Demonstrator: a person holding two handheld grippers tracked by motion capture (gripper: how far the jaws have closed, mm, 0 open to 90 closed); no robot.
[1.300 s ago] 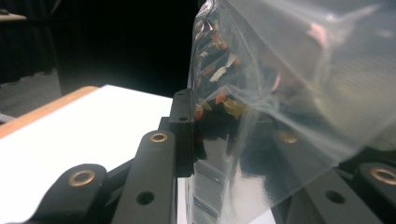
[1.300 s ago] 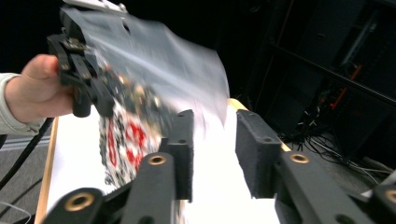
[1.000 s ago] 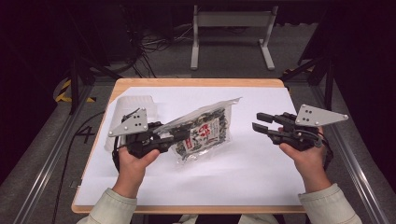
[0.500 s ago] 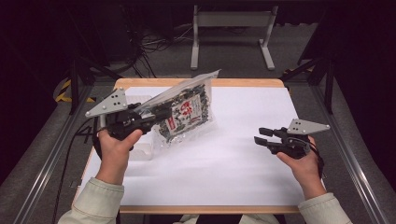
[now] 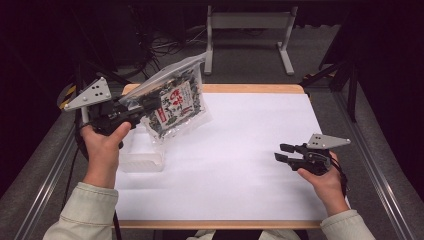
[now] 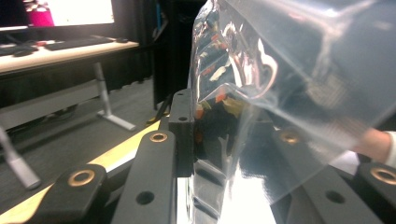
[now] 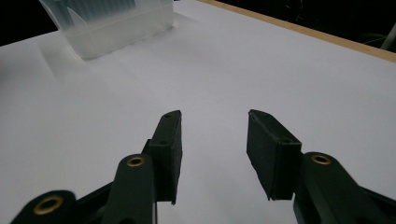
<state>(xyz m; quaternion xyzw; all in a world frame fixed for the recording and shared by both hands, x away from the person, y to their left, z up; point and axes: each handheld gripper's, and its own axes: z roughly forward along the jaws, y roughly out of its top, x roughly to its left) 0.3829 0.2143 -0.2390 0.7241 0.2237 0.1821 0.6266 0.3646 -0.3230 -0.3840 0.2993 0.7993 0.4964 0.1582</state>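
A: Left gripper [image 5: 145, 106] — clamped on the edge of a clear snack bag [image 5: 175, 107], the bag lifted off the table and hanging tilted ahead of the jaws. In the left gripper view the plastic [image 6: 280, 93] sits pinched between the two black jaws.

B: And what lies under it?

A: A translucent container [image 5: 142, 152] stands on the white sheet [image 5: 240, 165], just below the bag and beside the holding hand [image 5: 102, 145]. The bag does not touch it.

B: The right gripper [image 5: 281, 152]?

A: Jaws spread, nothing between them — it rests low near the sheet, well apart from the bag. Its own view looks past its jaws toward the container [image 7: 112, 21] far ahead.

B: Progress?

A: Judged from this: pick-up done, bag airborne and secure. Left to do, likely, is lowering it into the container and letting go. Nothing is in the container yet, as far as one can tell.
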